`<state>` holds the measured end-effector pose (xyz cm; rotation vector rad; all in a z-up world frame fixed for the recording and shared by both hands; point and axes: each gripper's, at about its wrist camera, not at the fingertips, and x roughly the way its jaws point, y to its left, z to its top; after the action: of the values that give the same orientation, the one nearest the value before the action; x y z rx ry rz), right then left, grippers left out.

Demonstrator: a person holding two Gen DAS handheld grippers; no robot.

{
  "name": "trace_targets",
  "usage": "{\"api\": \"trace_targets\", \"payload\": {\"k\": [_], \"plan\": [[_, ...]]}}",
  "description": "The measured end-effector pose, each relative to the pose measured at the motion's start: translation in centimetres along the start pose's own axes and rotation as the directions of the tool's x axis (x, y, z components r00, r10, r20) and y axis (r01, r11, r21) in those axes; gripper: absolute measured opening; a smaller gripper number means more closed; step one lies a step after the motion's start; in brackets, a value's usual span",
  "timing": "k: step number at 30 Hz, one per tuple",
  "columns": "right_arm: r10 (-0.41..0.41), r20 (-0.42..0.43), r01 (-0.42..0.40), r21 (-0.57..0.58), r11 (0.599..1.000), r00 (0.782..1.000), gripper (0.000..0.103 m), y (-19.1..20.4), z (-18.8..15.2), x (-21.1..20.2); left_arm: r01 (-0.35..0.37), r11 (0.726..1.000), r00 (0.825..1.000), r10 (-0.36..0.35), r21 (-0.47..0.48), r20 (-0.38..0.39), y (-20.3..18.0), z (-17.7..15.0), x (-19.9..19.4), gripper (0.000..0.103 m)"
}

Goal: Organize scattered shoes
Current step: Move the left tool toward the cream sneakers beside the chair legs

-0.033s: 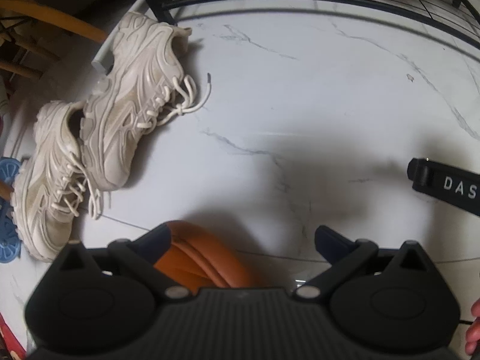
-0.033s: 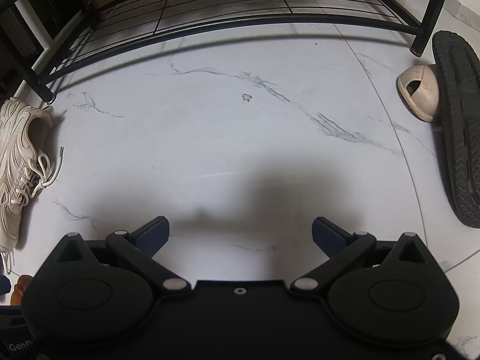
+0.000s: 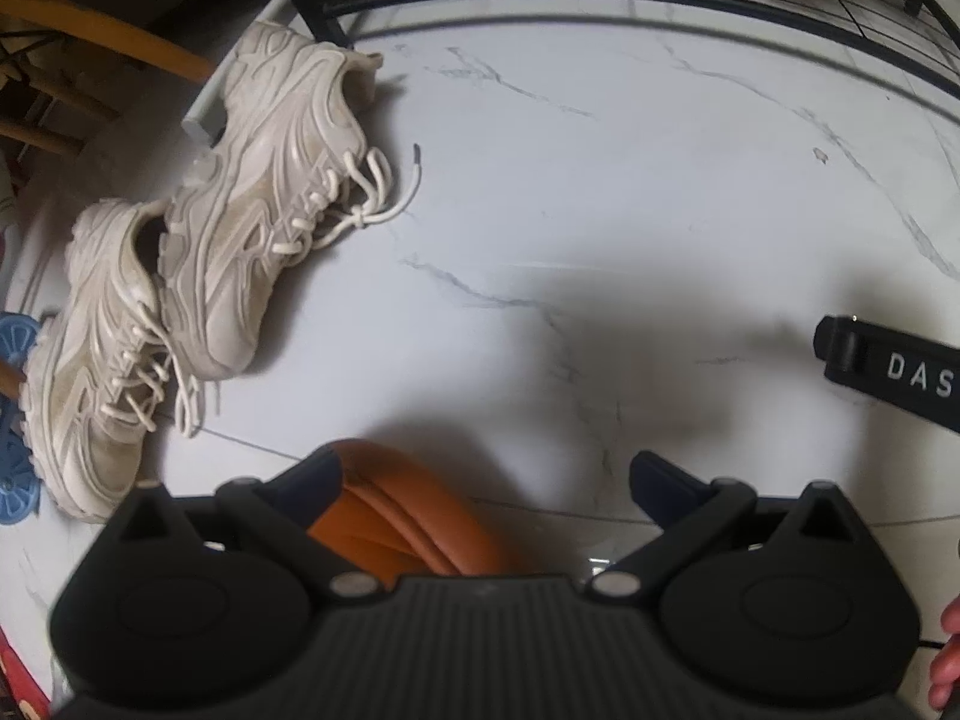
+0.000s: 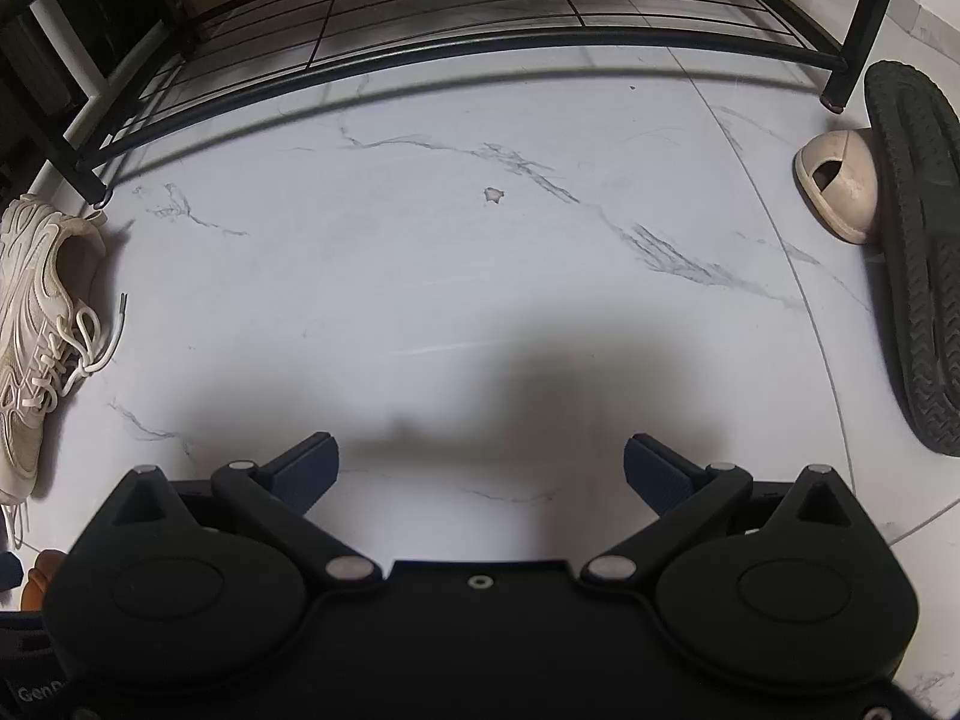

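Note:
Two cream lace-up sneakers lie on the white marble floor at the left of the left wrist view, one [image 3: 270, 204] near the rack's leg and the other [image 3: 102, 372] closer to me, overlapping it. An orange-brown shoe [image 3: 414, 516] sits low between the fingers of my left gripper [image 3: 486, 471], close to the left finger; the gripper is open and I cannot tell whether it touches the shoe. My right gripper [image 4: 480, 462] is open over bare floor. In its view a cream sneaker [image 4: 36, 330] lies far left, and a beige slipper [image 4: 837, 186] and a black slipper [image 4: 918, 252], sole up, lie far right.
A low black metal shoe rack [image 4: 480, 18] spans the back. Wooden chair legs [image 3: 90, 24] and a blue object [image 3: 12, 420] are at the left. A black bar lettered DAS [image 3: 888, 372] enters from the right, with a person's fingers [image 3: 948, 666] below it.

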<state>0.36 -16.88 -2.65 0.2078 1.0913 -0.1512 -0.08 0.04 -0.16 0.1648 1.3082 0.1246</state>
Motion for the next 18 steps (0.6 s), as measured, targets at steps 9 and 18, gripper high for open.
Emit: {"api": "trace_targets", "payload": {"k": [9, 18], "plan": [[-0.023, 0.009, 0.023, -0.010, 1.000, 1.000, 0.103, -0.03, 0.07, 0.02, 0.009, 1.000, 0.999, -0.008, 0.009, -0.041, -0.19, -0.43, 0.59, 0.102], [-0.037, 0.010, 0.037, -0.022, 0.999, 0.999, 0.103, 0.34, -0.12, -0.17, -0.002, 1.000, 1.000, 0.003, 0.010, -0.024, -0.14, 0.33, 0.38, 0.102]]}}
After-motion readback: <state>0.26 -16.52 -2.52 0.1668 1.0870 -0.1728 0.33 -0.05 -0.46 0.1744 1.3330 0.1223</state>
